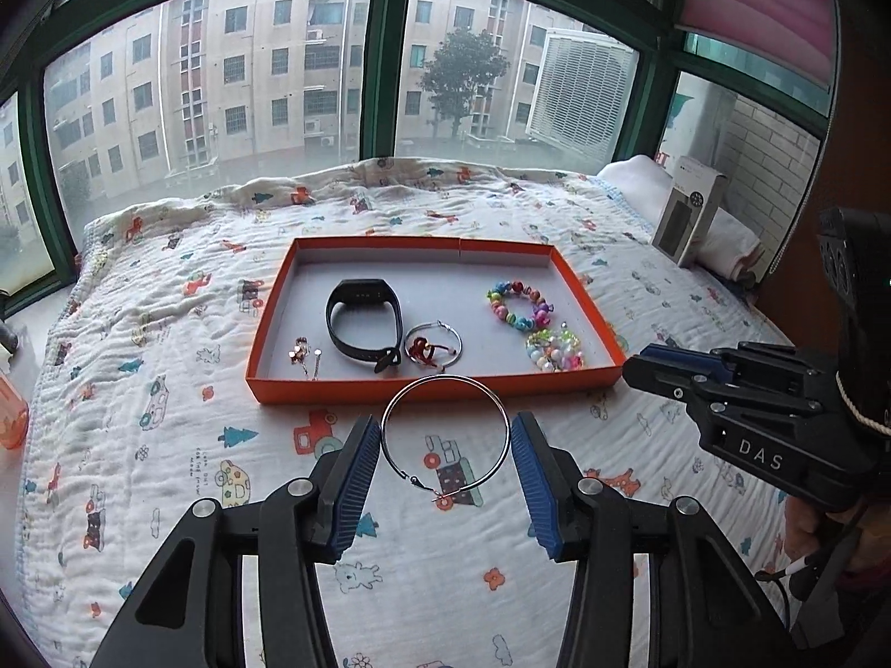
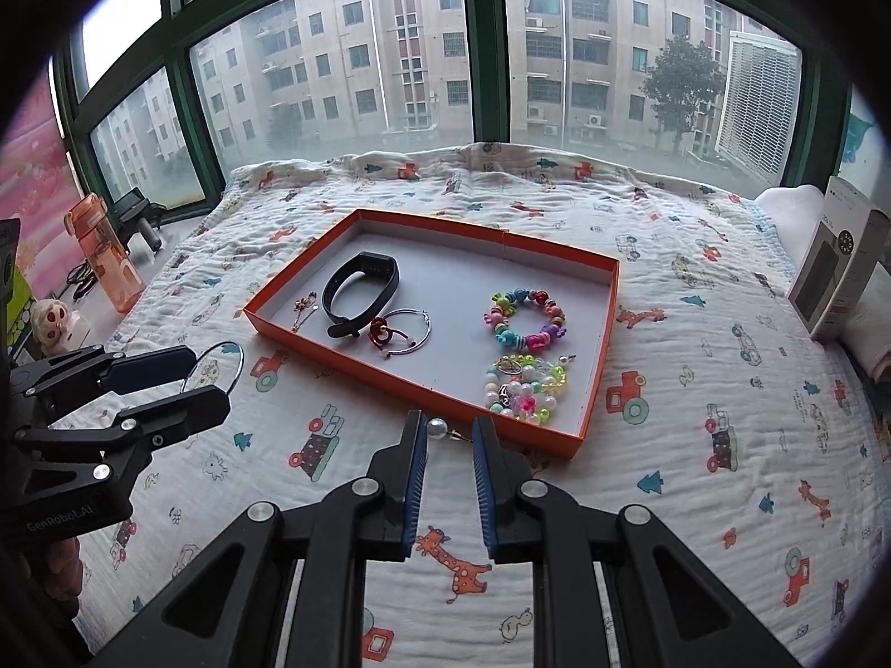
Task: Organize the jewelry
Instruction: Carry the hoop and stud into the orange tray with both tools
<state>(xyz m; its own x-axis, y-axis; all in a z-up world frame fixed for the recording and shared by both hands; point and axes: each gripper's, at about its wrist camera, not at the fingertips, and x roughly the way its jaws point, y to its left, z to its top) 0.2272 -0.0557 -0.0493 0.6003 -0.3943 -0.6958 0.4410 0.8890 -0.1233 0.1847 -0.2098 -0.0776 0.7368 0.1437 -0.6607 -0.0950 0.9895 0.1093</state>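
Observation:
An orange tray lies on the patterned bedspread. It holds a black wristband, a small hoop with a red knot, rose-gold earrings, a colourful bead bracelet and a pastel bead bracelet. My left gripper is shut on a large silver hoop earring, lifted off the bedspread just before the tray's near wall. In the right wrist view, my right gripper is shut on a pearl earring close to the tray's near edge. The left gripper with its hoop shows at the left.
A grey-and-white carton leans on folded white cloth at the bed's right side. An orange water bottle and a small skull figure stand on the ledge at the left. Green-framed windows run behind the bed.

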